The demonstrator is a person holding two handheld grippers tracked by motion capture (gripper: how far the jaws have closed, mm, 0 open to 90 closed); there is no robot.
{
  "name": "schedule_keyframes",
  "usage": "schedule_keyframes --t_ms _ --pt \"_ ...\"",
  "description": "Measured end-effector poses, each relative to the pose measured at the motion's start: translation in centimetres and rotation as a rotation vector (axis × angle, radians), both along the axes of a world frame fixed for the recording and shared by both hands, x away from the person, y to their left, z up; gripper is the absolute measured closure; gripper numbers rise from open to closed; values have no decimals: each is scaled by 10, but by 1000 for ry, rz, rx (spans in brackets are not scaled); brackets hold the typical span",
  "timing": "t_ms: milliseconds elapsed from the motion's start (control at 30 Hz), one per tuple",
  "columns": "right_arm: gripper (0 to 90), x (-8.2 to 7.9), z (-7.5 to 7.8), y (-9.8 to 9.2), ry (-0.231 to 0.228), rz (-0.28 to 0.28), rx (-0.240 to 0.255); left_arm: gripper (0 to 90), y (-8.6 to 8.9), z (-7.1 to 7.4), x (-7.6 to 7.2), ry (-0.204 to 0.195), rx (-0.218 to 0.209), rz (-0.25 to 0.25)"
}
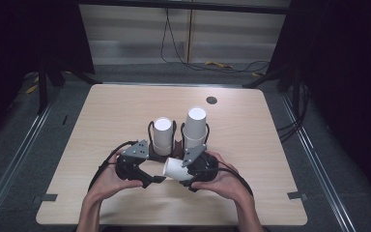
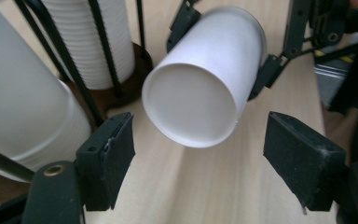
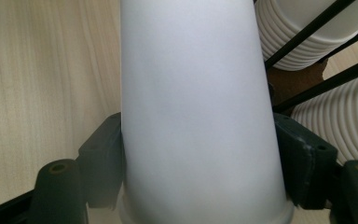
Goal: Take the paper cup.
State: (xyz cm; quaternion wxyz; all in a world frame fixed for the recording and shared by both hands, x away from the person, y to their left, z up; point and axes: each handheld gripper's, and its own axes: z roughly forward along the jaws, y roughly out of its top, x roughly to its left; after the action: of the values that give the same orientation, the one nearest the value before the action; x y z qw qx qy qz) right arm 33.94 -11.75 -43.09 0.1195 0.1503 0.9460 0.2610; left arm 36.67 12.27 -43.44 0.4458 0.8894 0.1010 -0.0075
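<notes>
1. My right tongs (image 1: pixel 178 170) are clamped on a single white paper cup (image 1: pixel 175 168); in the right gripper view both pads (image 3: pixel 103 154) press its sides near the rim end, and the cup's closed base points away from them.
2. My left tongs (image 2: pixel 199 154) stand open with nothing between the pads. In the left gripper view the cup's base (image 2: pixel 191 108) faces them head-on, just beyond the tips, and neither pad touches it.
3. From the high view the cup lies on its side in the air between my two hands, over the near half of the table (image 1: pixel 251 193), roughly midway between its left and right edges.
4. Just past the cup, toward the table's centre, stand two wire holders with stacks of the same cups: a shorter stack (image 1: pixel 162 137) on the left and a taller stack (image 1: pixel 194 128) on the right, close beside each other.
5. I judge the step in hand to be a handover or a two-handed reorienting of the one cup drawn from a stack; which stack it came from I cannot tell.
6. Next, as I judge it, the left tongs must ease forward around the base end, centred so the pads meet the wall evenly, then close gently; paper crushes easily. Only then should the right tongs let go.
</notes>
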Motion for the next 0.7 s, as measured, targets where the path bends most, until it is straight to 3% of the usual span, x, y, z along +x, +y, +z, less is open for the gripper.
schedule_keyframes --t_ms 33,100,400,433,533,567,633,700 --pt "263 0 1 1 -3 5 -7 246 0 1 1 4 15 1" --pt "263 1 2 2 -5 8 -11 314 0 2 1 12 7 -12" --pt "263 1 3 12 14 48 -75 278 -1 1 1 -6 48 -26" --pt "263 2 3 13 19 56 -81 278 -2 1 1 -8 71 -36" --pt "265 3 4 18 24 73 -99 276 -4 0 0 -2 78 -40" --pt "265 3 4 20 24 87 -101 276 -6 0 1 -29 106 -56" --pt "265 2 3 22 28 85 -109 287 -6 0 1 -38 129 -47" --pt "265 2 1 23 34 90 -117 304 -7 -2 1 -25 136 -63"
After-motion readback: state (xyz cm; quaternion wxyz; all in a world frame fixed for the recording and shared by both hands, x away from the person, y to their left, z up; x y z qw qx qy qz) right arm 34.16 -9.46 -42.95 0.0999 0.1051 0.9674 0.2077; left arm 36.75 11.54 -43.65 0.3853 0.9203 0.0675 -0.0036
